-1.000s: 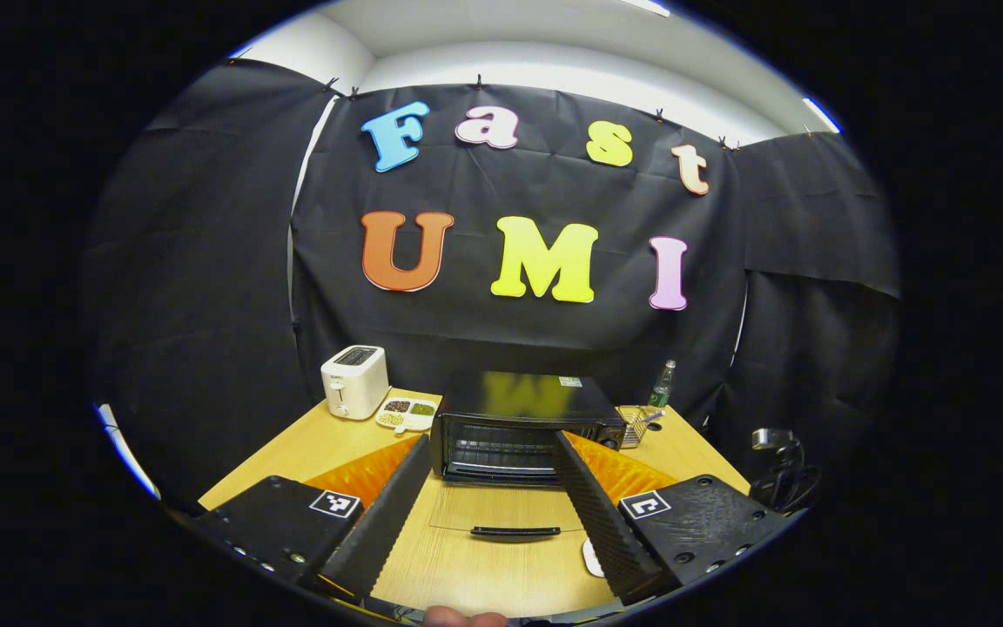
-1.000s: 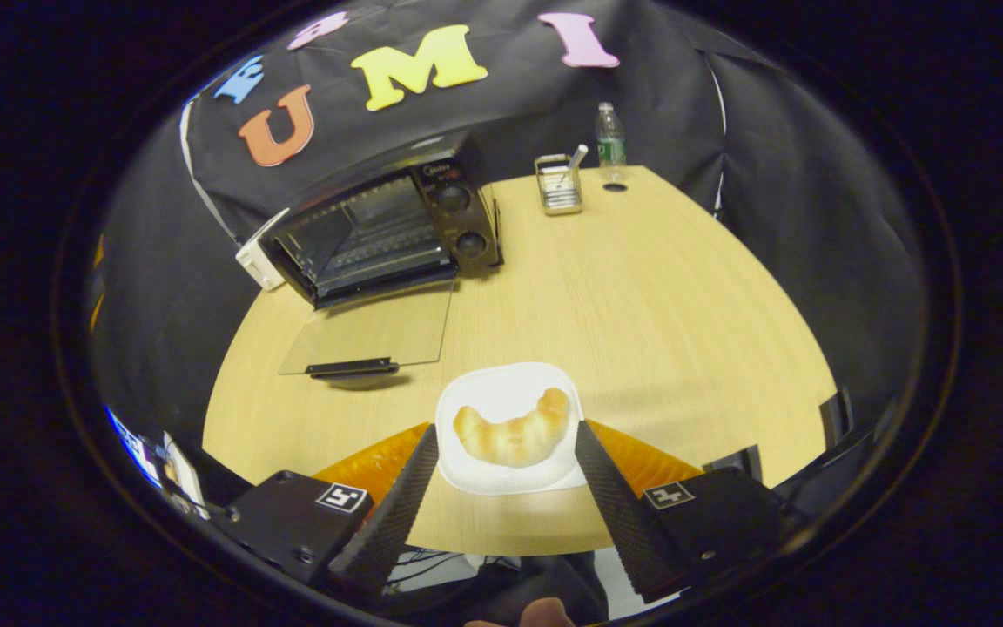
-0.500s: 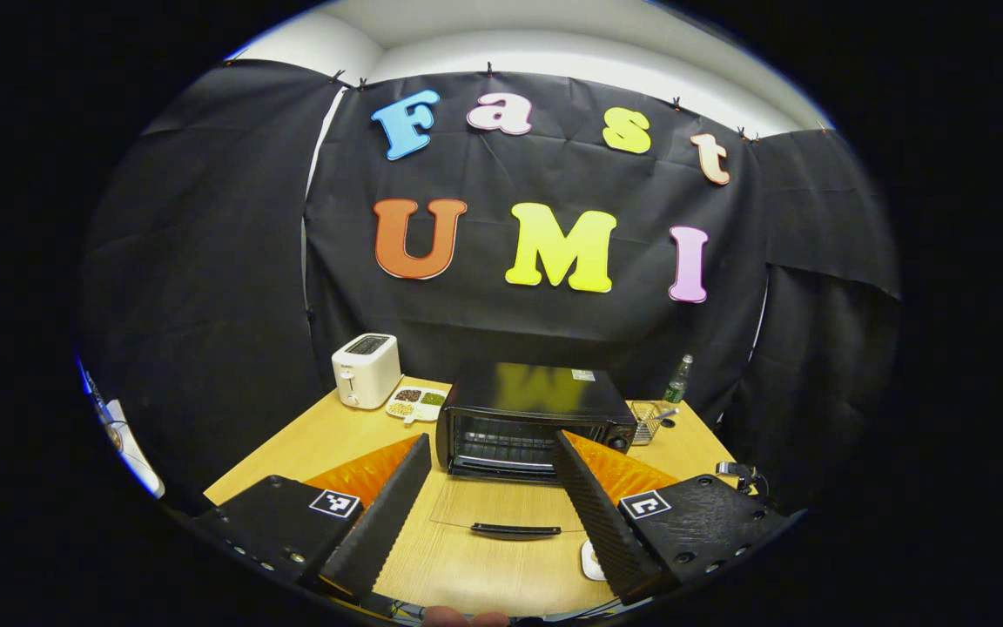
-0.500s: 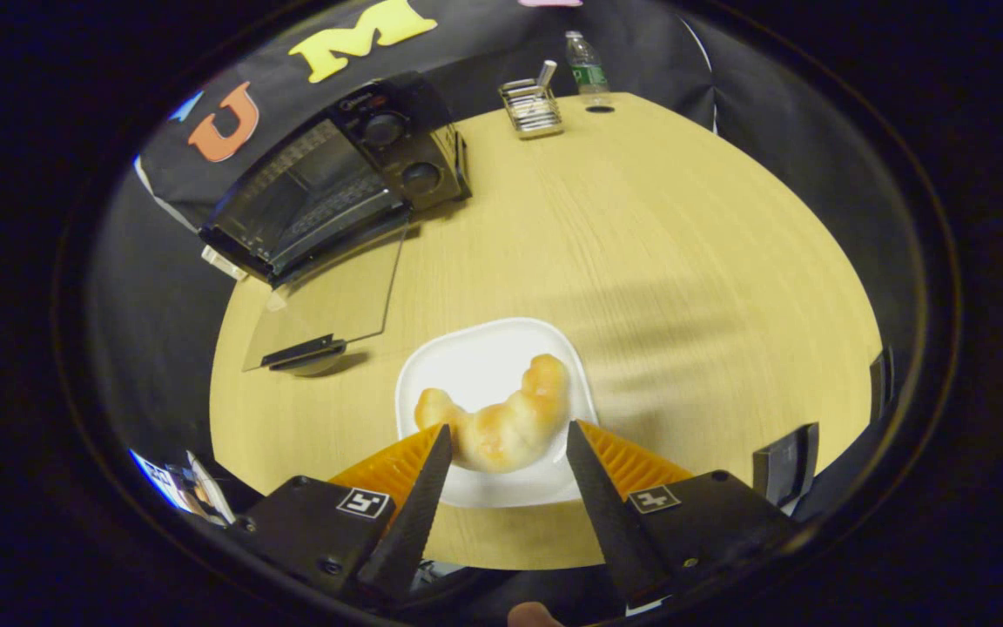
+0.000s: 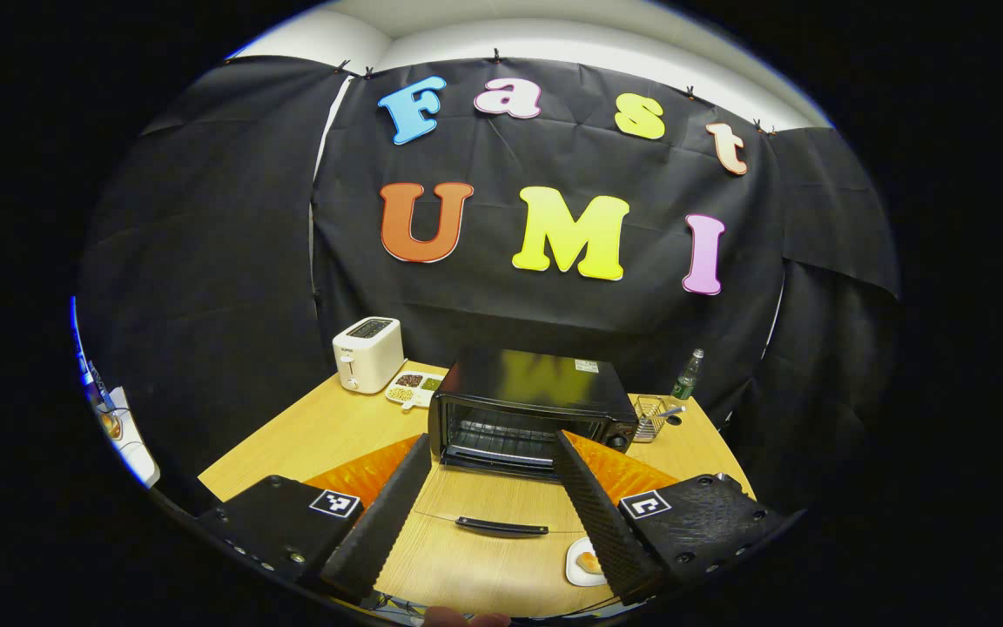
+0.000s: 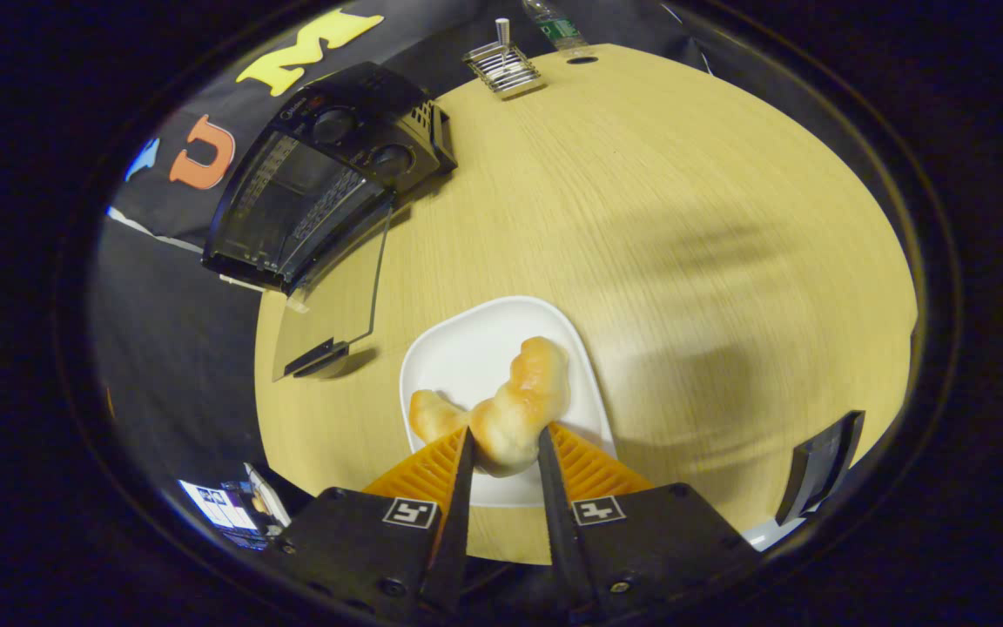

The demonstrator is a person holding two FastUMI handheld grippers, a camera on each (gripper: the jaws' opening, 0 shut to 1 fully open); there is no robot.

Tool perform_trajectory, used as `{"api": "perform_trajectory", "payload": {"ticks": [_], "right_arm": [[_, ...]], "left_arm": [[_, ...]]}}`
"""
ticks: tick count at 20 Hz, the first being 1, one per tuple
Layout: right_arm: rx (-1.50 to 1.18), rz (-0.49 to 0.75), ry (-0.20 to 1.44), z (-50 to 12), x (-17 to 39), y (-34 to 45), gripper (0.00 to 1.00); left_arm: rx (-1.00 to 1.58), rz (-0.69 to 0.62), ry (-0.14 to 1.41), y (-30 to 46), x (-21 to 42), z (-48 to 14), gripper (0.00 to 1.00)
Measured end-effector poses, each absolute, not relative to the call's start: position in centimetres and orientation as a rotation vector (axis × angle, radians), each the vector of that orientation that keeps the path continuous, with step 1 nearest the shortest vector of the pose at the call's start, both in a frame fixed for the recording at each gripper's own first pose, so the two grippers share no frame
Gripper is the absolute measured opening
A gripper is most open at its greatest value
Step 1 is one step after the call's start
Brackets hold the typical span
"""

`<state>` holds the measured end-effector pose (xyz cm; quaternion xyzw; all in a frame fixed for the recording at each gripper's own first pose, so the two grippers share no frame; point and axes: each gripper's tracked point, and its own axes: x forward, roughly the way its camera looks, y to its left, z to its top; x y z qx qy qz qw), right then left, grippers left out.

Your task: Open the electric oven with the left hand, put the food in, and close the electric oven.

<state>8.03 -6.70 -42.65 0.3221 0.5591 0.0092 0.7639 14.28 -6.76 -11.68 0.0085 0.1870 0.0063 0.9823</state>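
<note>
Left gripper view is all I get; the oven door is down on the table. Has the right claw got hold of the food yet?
Observer: Yes. The right claw is shut on the golden crescent-shaped bread roll, squeezing its middle from both sides.
Operator: Is it lifted off the dish?
Observer: Apparently not. The roll's left end looks to be resting on the white rounded-square plate.
</note>
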Motion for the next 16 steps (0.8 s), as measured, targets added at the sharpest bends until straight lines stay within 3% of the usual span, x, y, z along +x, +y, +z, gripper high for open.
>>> {"api": "perform_trajectory", "payload": {"ticks": [4,7,16], "right_arm": [[0.764,-0.002,1.146,-40.6,8.2,-6.7,0.29],[0.831,-0.029,1.081,-38.7,7.8,-5.9,0.24],[1.019,-0.052,0.931,-34.4,6.8,0.9,0.24]], "left_arm": [[0.003,-0.034,0.370,-7.2,14.5,-11.1,0.93],[0.007,-0.069,0.361,-6.6,14.2,-10.9,0.93],[0.019,-0.113,0.333,-1.2,10.9,-9.3,0.93]]}}
